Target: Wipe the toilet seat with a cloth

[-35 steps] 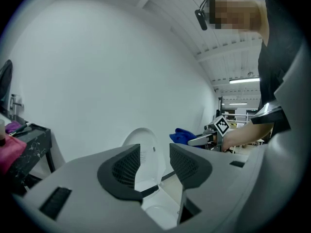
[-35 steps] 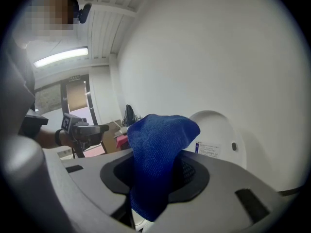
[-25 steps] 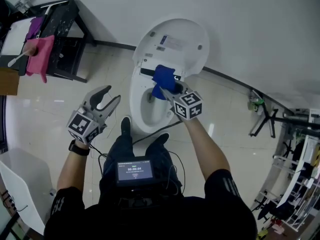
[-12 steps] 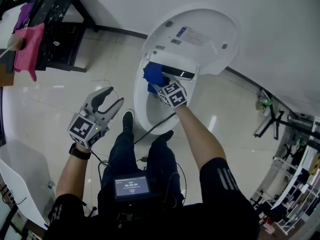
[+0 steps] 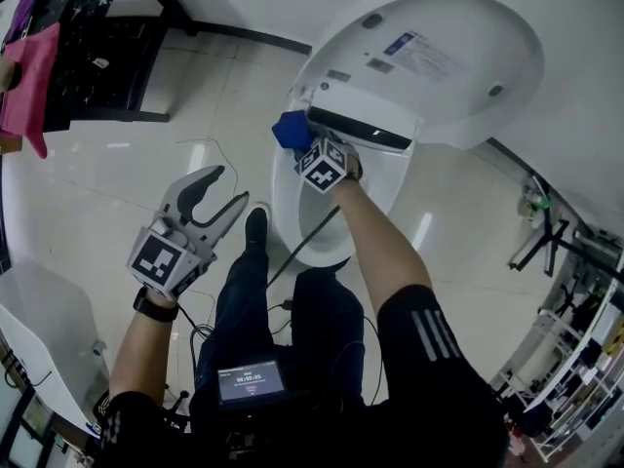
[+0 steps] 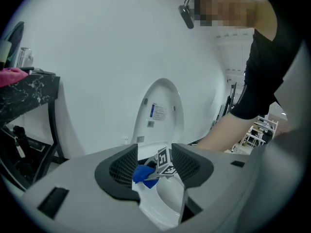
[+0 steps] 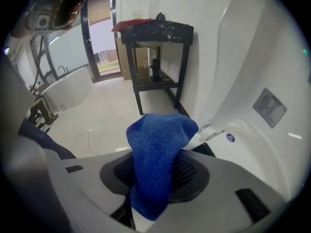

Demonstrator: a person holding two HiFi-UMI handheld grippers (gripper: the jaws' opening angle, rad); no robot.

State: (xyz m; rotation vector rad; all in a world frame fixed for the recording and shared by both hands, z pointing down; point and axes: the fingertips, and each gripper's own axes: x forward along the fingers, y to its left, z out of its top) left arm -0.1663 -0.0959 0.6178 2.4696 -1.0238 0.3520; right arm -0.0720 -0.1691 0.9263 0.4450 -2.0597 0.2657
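A white toilet (image 5: 292,213) stands against the wall with its lid (image 5: 439,61) raised. My right gripper (image 5: 304,142) is shut on a blue cloth (image 5: 291,128) (image 7: 158,149) and holds it at the back left of the seat, near the hinge. The left gripper view shows the same cloth (image 6: 142,174) on the seat rim (image 6: 158,210) beside the right gripper's marker cube. My left gripper (image 5: 216,191) hangs open over the floor, left of the bowl, with nothing between its fingers.
A black marble-topped stand (image 5: 93,42) with a pink cloth (image 5: 24,71) on it sits at the far left. A white curved object (image 5: 39,330) lies at the lower left. A metal rack (image 5: 575,300) stands at the right. A cable (image 5: 307,237) runs across the bowl.
The right gripper has carried the blue cloth from the bowl's middle back and to the left, up to the hinge area. The head view has moved closer. The left gripper stays open.
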